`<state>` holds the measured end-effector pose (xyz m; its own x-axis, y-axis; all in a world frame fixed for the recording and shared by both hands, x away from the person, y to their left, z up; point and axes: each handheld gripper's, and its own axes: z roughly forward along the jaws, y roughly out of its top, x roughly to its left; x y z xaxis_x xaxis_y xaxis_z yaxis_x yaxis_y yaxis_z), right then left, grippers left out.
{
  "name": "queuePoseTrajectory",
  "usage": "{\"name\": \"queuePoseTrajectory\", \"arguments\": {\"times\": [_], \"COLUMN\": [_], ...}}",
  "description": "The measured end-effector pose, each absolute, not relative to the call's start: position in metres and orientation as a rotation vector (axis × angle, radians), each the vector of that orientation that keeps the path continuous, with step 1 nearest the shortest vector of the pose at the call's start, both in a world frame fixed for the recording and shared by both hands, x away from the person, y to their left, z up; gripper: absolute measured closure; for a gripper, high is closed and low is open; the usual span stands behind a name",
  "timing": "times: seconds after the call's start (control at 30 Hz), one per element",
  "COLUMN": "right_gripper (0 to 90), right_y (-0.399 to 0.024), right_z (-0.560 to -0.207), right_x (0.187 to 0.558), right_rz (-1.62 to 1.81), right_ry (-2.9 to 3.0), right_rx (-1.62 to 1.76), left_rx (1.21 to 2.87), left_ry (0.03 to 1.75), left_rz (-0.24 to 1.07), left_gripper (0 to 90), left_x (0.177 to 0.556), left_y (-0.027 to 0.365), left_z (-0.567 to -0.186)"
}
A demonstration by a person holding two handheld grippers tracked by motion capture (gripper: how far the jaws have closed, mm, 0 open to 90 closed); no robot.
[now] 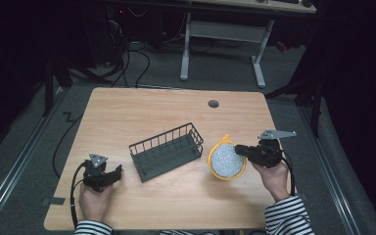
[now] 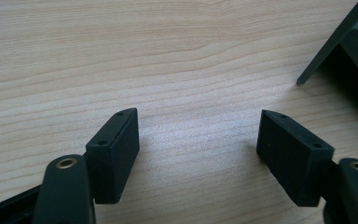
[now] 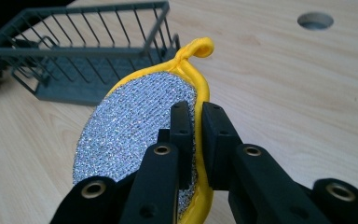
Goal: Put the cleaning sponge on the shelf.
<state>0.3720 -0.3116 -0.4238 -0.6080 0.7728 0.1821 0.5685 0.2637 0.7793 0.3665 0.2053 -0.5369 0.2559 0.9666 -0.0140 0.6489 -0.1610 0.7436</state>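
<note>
Currently the right gripper (image 1: 241, 150) has its fingers (image 3: 182, 133) closed on the rim of a scrubber (image 1: 226, 160), a round pad with a glittering silver face and a yellow edge. The pad hangs near the right edge of the table (image 1: 127, 110), a little nearer the front than the back. In the right gripper view the scrubber (image 3: 130, 130) stands on edge, tilted, with its silver face turned to that picture's left and toward the basket (image 3: 74, 60). Its long axis runs from the fingers up and away, ending in a small yellow loop (image 3: 198, 48) that curls over at the far end. In the high view the loop (image 1: 225, 139) points toward the table's back edge. The lower part of the pad is cut off behind the fingers and by the picture's bottom edge, so whether it touches the table cannot be told from there.

The dark wire basket (image 1: 166, 151) sits about mid-table, its long side slanting from front left to back right; the scrubber is just beside its right end. Its inside is partly hard to make out through the wires.

The left gripper (image 1: 108, 175) rests near the front left corner, its fingers (image 2: 114, 149) wide apart over bare wood with nothing between them. A dark corner of the basket (image 2: 345, 42) cuts into that view's upper right.

A round hole (image 1: 213, 104) lies near the back edge. No writing or brand can be read on anything.
</note>
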Motion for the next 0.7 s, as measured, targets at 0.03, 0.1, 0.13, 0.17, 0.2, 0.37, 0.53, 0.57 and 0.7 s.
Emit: {"name": "queuePoseTrajectory", "arguments": {"times": [0.03, 0.1, 0.13, 0.17, 0.2, 0.37, 0.53, 0.57, 0.7], "right_gripper": [83.9, 83.9, 83.9, 83.9, 83.9, 83.9, 83.9, 83.9, 83.9], "right_y": [-0.31, -0.307, -0.307, -0.306, -0.302, -0.293, -0.282, -0.278, -0.264], "right_z": [-0.419, -0.41, -0.41, -0.407, -0.398, -0.383, -0.372, -0.369, -0.362], "right_x": [0.373, 0.374, 0.374, 0.375, 0.377, 0.384, 0.391, 0.393, 0.402], "right_rz": [1.273, 1.273, 1.273, 1.276, 1.291, 1.321, 1.332, 1.338, 1.338], "right_ry": [2.3, 2.299, 2.299, 2.299, 2.299, 2.299, 2.311, 2.317, 2.331], "right_rx": [1.237, 1.211, 1.211, 1.196, 1.171, 1.13, 1.099, 1.086, 1.063], "left_rx": [1.891, 1.891, 1.891, 1.891, 1.892, 1.893, 1.893, 1.893, 1.892], "left_ry": [1.465, 1.466, 1.466, 1.465, 1.465, 1.464, 1.464, 1.463, 1.464], "left_rz": [0.638, 0.637, 0.637, 0.637, 0.637, 0.636, 0.636, 0.636, 0.636], "left_gripper": [30.3, 30.3, 30.3, 30.3, 30.2, 30.1, 30.1, 30.1, 30.1], "left_x": [0.367, 0.366, 0.366, 0.366, 0.366, 0.366, 0.366, 0.366, 0.366], "left_y": [0.205, 0.205, 0.205, 0.205, 0.205, 0.205, 0.205, 0.205, 0.205], "left_z": [-0.537, -0.537, -0.537, -0.537, -0.537, -0.537, -0.537, -0.537, -0.537]}}
